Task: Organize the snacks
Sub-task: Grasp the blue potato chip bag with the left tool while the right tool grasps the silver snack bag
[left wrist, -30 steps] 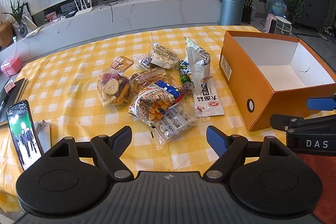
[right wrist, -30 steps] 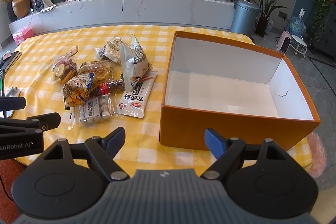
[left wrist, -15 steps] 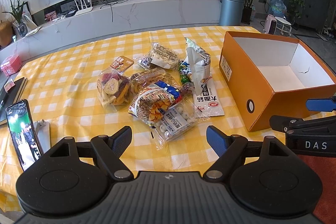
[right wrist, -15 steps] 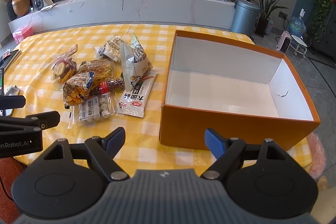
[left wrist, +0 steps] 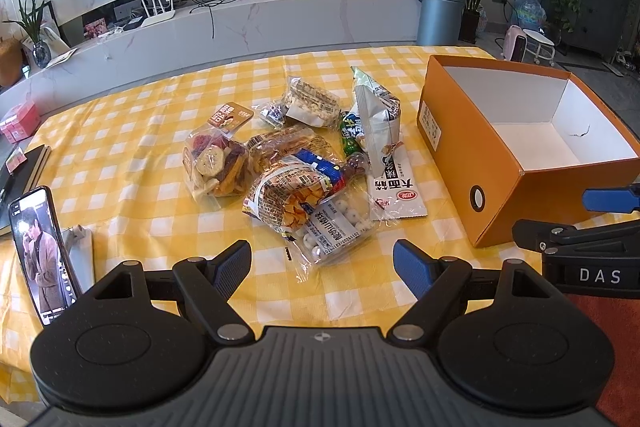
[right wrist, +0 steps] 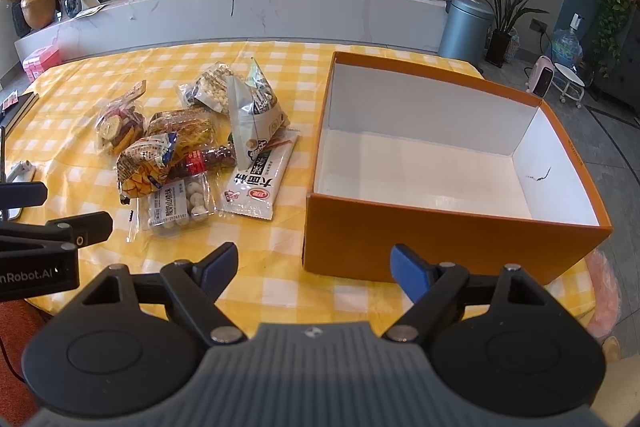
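Observation:
A pile of snack packets lies mid-table on the yellow checked cloth: a clear pack of white balls (left wrist: 338, 227) (right wrist: 180, 201), an orange cracker bag (left wrist: 292, 197) (right wrist: 146, 163), a dried fruit bag (left wrist: 214, 167) (right wrist: 118, 125), a tall grey-white bag (left wrist: 376, 123) (right wrist: 254, 115) and a flat white packet (left wrist: 398, 193) (right wrist: 262, 181). An open orange box (left wrist: 472, 163) (right wrist: 440, 239) with a bare white inside stands to their right. My left gripper (left wrist: 322, 265) is open and empty, just short of the pile. My right gripper (right wrist: 314, 267) is open and empty before the box's near wall.
A phone (left wrist: 42, 255) stands upright at the left table edge beside a white stand (left wrist: 78, 247). Books (left wrist: 22, 167) lie at the far left. Behind the table runs a white TV bench (left wrist: 248, 15) and a grey bin (left wrist: 440, 13).
Both grippers have held almost still. Only the picture on the phone screen has changed.

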{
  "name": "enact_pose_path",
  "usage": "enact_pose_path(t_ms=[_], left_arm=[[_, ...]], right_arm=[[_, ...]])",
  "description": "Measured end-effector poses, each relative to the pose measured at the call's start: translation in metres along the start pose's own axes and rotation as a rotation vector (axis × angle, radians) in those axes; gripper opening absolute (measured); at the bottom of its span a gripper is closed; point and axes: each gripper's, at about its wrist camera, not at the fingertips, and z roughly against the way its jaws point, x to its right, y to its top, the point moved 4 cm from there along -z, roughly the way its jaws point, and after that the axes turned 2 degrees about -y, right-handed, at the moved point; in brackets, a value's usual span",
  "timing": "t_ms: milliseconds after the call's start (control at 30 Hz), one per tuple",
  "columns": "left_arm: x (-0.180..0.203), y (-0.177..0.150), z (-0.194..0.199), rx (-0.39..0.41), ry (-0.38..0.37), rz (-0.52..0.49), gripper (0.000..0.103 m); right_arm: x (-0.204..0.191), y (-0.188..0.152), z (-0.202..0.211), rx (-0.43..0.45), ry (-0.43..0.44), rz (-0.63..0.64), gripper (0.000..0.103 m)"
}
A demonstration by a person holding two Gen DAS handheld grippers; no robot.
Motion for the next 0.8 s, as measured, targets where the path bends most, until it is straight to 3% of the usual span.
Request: enact_pose_path(t_ms=[233,300,400,500,633,733,800], left_arm=[[-0.004,0.000,-0.001,0.021,-0.052,0.014,0.092],[-0.007,0.000,0.000,0.037,-0.066,0.016,0.086],[-0.011,0.001,0.001,0.067,-0.065,0.011,0.081],[-0.014,0.004,0.001,0.102,-0.075,-0.019,0.066],[-0.022,0.009,-0.005,0.116,-0.105,-0.024,0.064],[-0.027,0.013,-0.012,0.129,-0.089,-0.038,0.065],[-0.029,0.017,-0.017,0.137,-0.093,-0.042,0.079]], right_arm=[[0.001,-0.001,0.002,0.034,0.020,-0.011,0.082],[0.000,-0.001,0.005,0.070,0.040,-0.009,0.081],[-0.004,0.001,0.007,0.117,0.067,0.001,0.072],[-0.009,0.004,0.004,0.133,0.095,0.008,0.056],[-0.019,0.010,0.000,0.154,0.146,0.026,0.042],[-0.031,0.017,-0.001,0.185,0.181,0.051,0.041],[-0.038,0.024,-0.007,0.194,0.192,0.068,0.041]])
